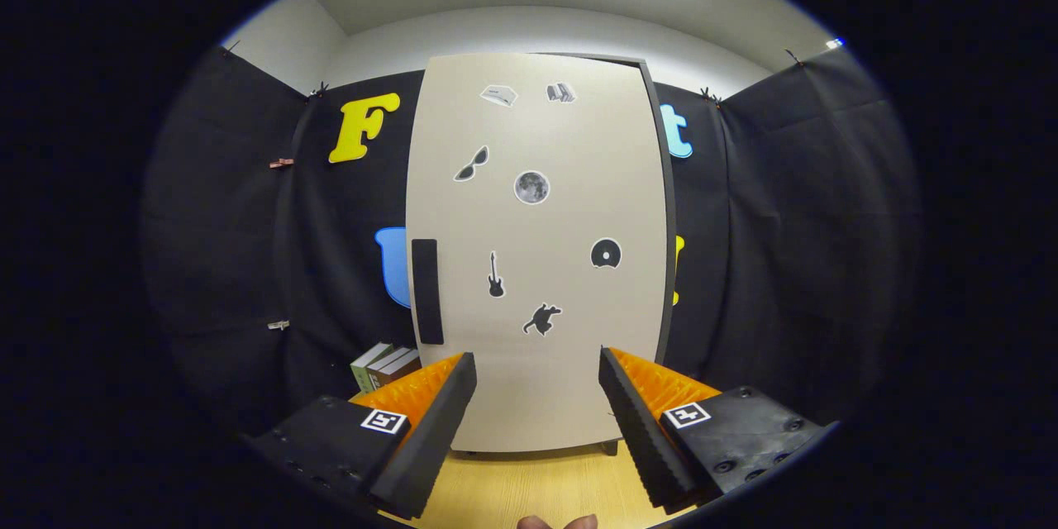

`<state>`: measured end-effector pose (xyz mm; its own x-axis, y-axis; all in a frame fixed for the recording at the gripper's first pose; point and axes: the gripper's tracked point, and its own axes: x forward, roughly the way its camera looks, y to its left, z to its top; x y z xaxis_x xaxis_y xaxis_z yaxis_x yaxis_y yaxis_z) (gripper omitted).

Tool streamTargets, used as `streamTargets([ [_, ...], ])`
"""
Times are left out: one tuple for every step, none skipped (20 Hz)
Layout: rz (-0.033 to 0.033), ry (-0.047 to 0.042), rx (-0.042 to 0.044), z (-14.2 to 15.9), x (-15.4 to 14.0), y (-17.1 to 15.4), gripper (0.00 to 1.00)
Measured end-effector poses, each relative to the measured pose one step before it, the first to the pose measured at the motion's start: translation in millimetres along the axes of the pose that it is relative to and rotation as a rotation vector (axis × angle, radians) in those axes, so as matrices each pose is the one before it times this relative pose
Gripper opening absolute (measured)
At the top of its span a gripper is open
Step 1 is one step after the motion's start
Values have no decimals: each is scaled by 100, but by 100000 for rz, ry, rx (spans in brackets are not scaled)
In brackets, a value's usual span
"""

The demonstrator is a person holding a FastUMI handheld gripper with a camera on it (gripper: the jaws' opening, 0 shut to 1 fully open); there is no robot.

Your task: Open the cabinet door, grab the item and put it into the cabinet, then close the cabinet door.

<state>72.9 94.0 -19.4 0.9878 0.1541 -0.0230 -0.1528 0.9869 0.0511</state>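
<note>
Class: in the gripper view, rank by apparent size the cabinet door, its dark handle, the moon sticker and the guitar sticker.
1. Cabinet door, shut, beyond the open gripper.
2. Dark handle.
3. Moon sticker and guitar sticker: too alike to rank; the moon is rounder, the guitar taller and thinner.

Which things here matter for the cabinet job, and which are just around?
For the job: cabinet door, shut; its dark handle on the left edge; the gripper, fingers open and holding nothing; books, probably the item.

Just around: door stickers, wooden tabletop.

Matt, smooth cabinet door (537,264); light wood-grain table (529,488); jaws apart, their inner faces ribbed
</note>
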Motion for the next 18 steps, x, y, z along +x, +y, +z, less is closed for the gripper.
streamTargets([
  [-142, -10, 155, -4, -103, -49, 97],
  [-28, 49, 70, 27, -21, -11, 97],
  [-126, -67, -10, 24, -168, -47, 97],
  [123, 40, -63, -23, -56, 29, 97],
  [-83, 183, -65, -81, -91, 32, 97],
  [278, 97, 93, -6, -20, 63, 97],
  [-119, -72, 44, -39, -102, 31, 97],
  [77, -36, 51, -7, -39, 28, 97],
  [-69, -42, -24, 41, -130, 16, 97],
  [-155, 31, -93, 27, -7, -32, 97],
  [-31, -101, -86, -5, -42, 14, 97],
  [-142, 17, -166, 5, 9, -25, 96],
  [-84, -186, -122, 31, -138, -19, 96],
  [-170, -150, -44, 56, -10, -34, 97],
  [2, 1, -4, 54, -122, 20, 97],
  [-90, 95, 49, -41, -41, -9, 96],
  [-29, 88, -7, -36, -21, 32, 97],
  [-68, -27, 44, -50, -60, -11, 97],
])
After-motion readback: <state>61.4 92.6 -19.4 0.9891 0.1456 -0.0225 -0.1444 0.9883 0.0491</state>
